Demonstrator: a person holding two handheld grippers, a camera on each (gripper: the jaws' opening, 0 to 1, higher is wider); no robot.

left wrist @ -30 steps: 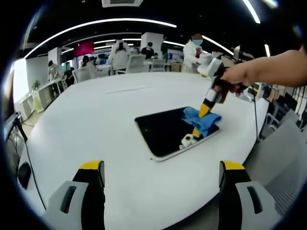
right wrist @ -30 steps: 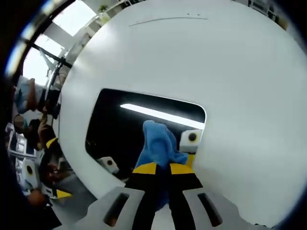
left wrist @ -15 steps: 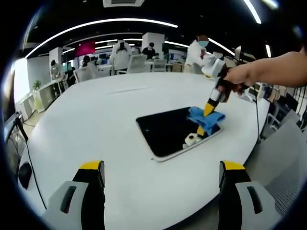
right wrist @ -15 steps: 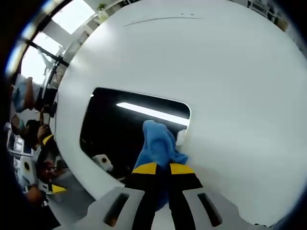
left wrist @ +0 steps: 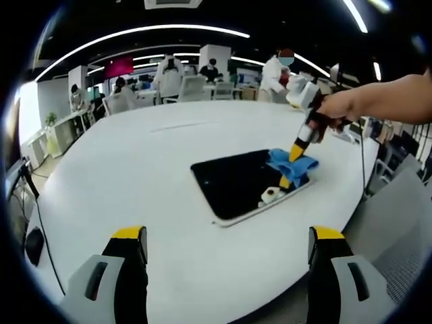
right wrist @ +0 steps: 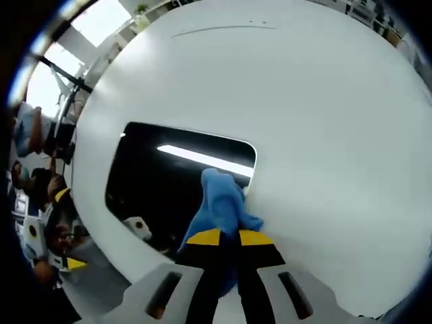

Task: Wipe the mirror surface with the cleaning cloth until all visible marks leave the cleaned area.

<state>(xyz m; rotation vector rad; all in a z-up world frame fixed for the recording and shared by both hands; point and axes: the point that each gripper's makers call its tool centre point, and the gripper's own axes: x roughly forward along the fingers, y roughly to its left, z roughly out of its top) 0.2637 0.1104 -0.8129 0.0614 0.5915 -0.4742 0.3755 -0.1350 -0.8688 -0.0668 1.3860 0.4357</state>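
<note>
Left gripper view: a large white round table (left wrist: 135,169) bears a dark rectangular mirror (left wrist: 236,185) with rounded corners and a pale rim, lying flat towards the table's right side. The left gripper (left wrist: 226,260) hovers low over the near table edge, well apart from the mirror, its two yellow-tipped jaws spread wide with nothing between them. At the mirror's far right corner the right gripper (left wrist: 295,154), held by a hand (left wrist: 335,109) reaching in from the right, presses a blue cleaning cloth (left wrist: 291,164) onto the glass. The mirror reflects the yellow jaw tip and a white part of that tool beside the cloth. Office chairs and several people occupy the background beneath curved ceiling light strips.

Right gripper view: the right gripper (right wrist: 228,236) has its jaws clenched on the blue cleaning cloth (right wrist: 219,206), which bunches upward from the tips and rests over the mirror's (right wrist: 169,182) right edge, partly on glass and partly on the white table (right wrist: 324,121). The mirror surface reflects a bright ceiling light strip.
</note>
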